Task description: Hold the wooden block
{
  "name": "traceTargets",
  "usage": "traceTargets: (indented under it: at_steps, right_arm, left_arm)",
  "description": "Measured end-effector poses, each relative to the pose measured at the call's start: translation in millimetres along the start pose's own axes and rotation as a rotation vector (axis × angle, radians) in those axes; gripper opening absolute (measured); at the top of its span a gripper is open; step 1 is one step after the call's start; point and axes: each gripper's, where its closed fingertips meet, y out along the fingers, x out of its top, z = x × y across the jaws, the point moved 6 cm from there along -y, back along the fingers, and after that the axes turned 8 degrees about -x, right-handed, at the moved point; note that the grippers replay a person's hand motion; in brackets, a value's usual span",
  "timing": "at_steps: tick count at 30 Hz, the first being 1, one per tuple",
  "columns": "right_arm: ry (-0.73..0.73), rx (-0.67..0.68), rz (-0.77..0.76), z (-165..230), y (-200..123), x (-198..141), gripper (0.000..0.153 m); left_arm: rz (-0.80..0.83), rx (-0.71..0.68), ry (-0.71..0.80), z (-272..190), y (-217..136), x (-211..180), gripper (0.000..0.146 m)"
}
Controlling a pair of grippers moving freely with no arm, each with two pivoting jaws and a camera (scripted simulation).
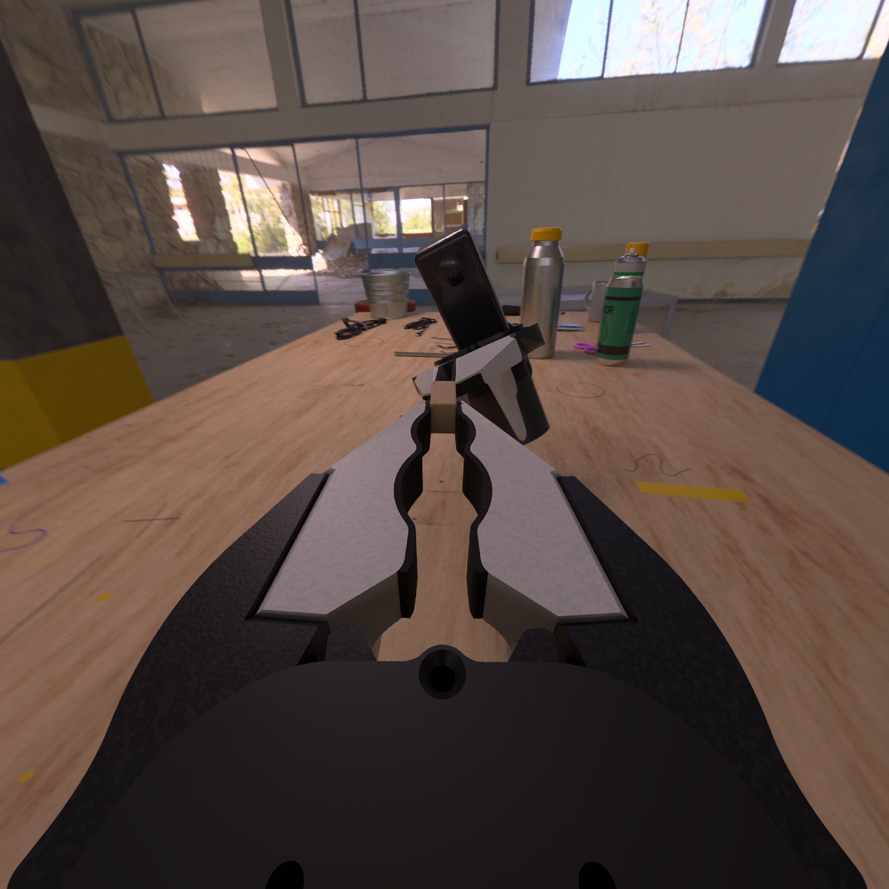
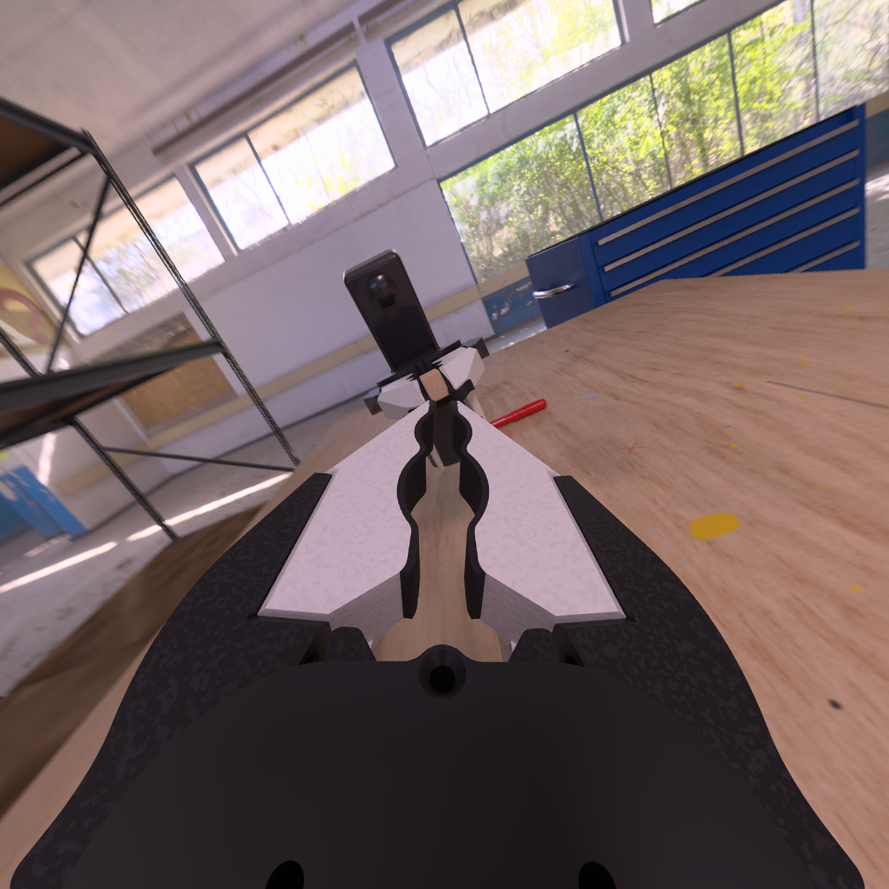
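On the worktop (image 1: 721, 553), upper right: steel bottle (image 1: 542, 293), green spray can (image 1: 619, 315), bucket (image 1: 385, 292); red marker (image 2: 519, 412)

The right gripper (image 2: 438, 401) pointed along the wooden table (image 2: 697, 433), and its two white fingers closed on one end of the small wooden block (image 2: 434, 385). The left gripper (image 2: 428, 380) faced it and gripped the other end. A red marker (image 2: 519, 412) lay on the table just behind. A blue drawer cabinet (image 2: 712, 240) stood beyond the table.
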Motion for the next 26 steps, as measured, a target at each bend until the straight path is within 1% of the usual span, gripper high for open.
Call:
traceTargets:
  at_steps: [4,6,7,8,12,13,15,17,18,20,24,26]
  right_arm:
    - [-0.202,-0.068,0.028,4.0,-1.4,1.1,0.005]
    - [-0.313,-0.114,0.047,5.3,-2.3,1.2,0.0]
    - [-0.369,-0.139,0.054,6.5,-2.1,1.0,0.0]
    - [-0.385,-0.144,0.059,6.6,-1.8,0.7,0.0]
    - [-0.262,-0.103,0.042,0.7,-1.7,1.5,0.0]
    - [-0.229,-0.11,0.03,-1.9,-2.2,2.9,0.0]
    - [-0.211,-0.152,-0.013,-6.7,-5.6,7.0,0.0]
    - [-0.183,-0.17,-0.061,-10.8,-10.1,10.9,0.0]
    - [-0.155,-0.173,-0.084,-13.4,-12.2,12.9,0.001]
    - [-0.107,-0.217,-0.135,-21.5,-18.6,18.4,0.006]
    - [-0.12,-0.493,-0.335,-42.1,-50.5,37.2,0.01]
    - [-0.151,-0.599,-0.39,-48.0,-63.9,44.3,0.011]
  left_arm:
    - [-0.02,-0.072,-0.131,2.1,-1.0,-2.6,0.008]
    - [-0.035,-0.098,-0.195,3.9,-1.4,-5.1,0.009]
    - [-0.041,-0.106,-0.214,4.5,-1.5,-6.0,0.009]
    - [-0.046,-0.108,-0.22,5.0,-1.6,-6.7,0.009]
    - [-0.082,-0.097,-0.237,6.7,-0.8,-7.0,0.009]
    - [-0.11,-0.107,-0.272,7.7,-1.4,-6.5,0.008]
    - [-0.192,-0.136,-0.379,12.7,-4.2,-6.2,0.008]
    - [-0.26,-0.119,-0.47,20.4,-9.3,-9.5,0.008]
    - [-0.27,-0.105,-0.493,24.1,-11.7,-12.4,0.009]
    - [-0.236,-0.059,-0.47,28.9,-14.8,-16.7,0.009]
    - [-0.104,0.064,-0.305,33.0,-16.7,-20.3,0.009]
    - [0.008,0.14,-0.196,34.3,-16.6,-24.4,0.009]
